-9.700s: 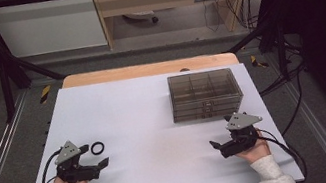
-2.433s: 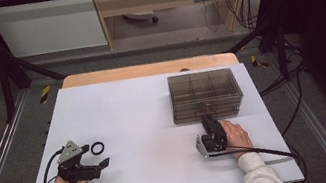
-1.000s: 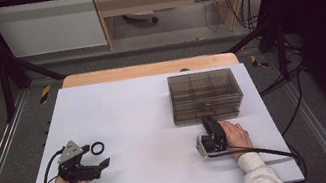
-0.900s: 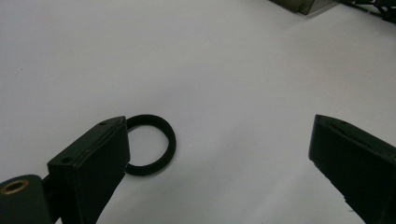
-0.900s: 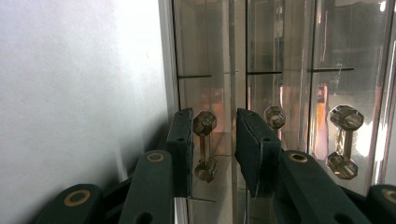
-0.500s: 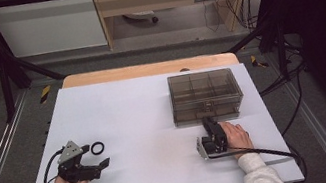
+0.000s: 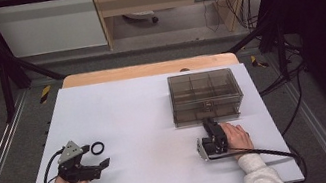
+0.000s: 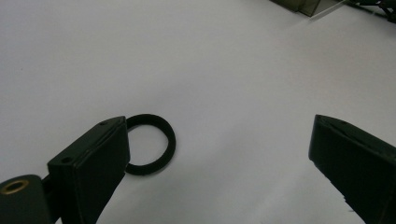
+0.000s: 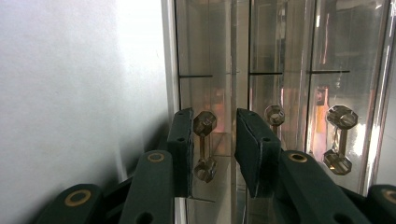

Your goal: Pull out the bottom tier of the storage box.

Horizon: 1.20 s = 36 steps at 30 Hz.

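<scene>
A smoky transparent drawer box point(image 7: 206, 95) stands at the table's right. My right gripper point(image 7: 208, 123), turned on its side, points at the box's front. In the right gripper view its jaws point(image 9: 215, 126) stand narrowly apart on either side of a small clear drawer handle point(image 9: 204, 144); one jaw is against it and a gap shows at the other. A black ring point(image 7: 103, 146) lies flat at the left front. My left gripper point(image 7: 96, 155) rests beside it, wide open point(image 8: 219, 154), with the ring point(image 8: 171, 144) just past its left jaw tip.
Two more clear handles point(image 9: 274, 114) point(image 9: 340, 140) sit on neighbouring drawers. The white table top point(image 7: 146, 125) spreads between the two grippers. Cables trail from both grippers toward the front edge. A wooden strip point(image 7: 147, 69) runs along the far edge.
Since the earliest frame the right gripper has moved from the right front to the box's front and rolled onto its side. Over the last second nothing visibly moved.
</scene>
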Each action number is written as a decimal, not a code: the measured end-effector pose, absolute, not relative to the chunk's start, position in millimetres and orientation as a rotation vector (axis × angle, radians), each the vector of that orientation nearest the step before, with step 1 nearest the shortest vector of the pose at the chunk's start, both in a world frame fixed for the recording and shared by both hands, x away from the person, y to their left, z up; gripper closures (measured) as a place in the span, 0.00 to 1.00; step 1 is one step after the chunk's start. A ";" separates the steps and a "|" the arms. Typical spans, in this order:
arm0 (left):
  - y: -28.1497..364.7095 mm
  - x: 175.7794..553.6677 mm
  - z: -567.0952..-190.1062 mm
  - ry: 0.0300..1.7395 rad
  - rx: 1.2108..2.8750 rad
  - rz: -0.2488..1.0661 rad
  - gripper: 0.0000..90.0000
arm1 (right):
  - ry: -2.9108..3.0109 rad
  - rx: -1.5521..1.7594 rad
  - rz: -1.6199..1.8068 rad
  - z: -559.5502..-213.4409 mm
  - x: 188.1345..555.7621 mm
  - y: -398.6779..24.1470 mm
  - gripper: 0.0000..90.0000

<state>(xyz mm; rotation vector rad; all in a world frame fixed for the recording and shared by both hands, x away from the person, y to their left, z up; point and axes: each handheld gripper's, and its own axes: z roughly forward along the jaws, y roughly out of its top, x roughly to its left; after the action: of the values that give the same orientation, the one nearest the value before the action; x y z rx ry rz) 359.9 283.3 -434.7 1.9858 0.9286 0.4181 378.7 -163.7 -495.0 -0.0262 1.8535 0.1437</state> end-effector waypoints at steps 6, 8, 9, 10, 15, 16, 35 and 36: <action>283.9 359.7 -434.1 0.929 1.984 0.420 0.05 | 1.859 -0.036 0.137 -494.0 377.0 -163.9 0.76; 283.6 359.6 -434.2 0.930 1.985 0.420 0.05 | 1.860 -0.042 0.134 -493.5 376.4 -163.8 0.76; 283.5 359.6 -434.3 0.929 1.986 0.420 0.05 | 1.860 -0.041 0.135 -493.6 376.1 -163.9 0.76; 283.5 359.6 -434.3 0.929 1.986 0.420 0.05 | 1.859 -0.033 0.138 -494.1 375.4 -164.0 0.76; 283.9 359.8 -434.4 0.929 1.986 0.420 0.05 | 1.862 -0.028 0.144 -494.4 374.5 -164.3 0.76; 283.8 359.6 -434.2 0.929 1.986 0.421 0.05 | 1.860 -0.047 0.136 -493.5 374.4 -164.5 0.76; 283.5 359.4 -434.1 0.928 1.987 0.420 0.05 | 1.869 -0.046 0.139 -492.1 369.9 -165.5 0.76; 283.5 359.4 -434.1 0.928 1.987 0.420 0.05 | 1.871 -0.044 0.136 -491.9 369.6 -165.5 0.76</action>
<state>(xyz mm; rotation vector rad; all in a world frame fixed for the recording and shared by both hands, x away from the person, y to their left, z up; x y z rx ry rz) 359.4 283.5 -434.1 1.9868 0.9282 0.4204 369.6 -165.5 -491.9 -0.0444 1.8708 0.1358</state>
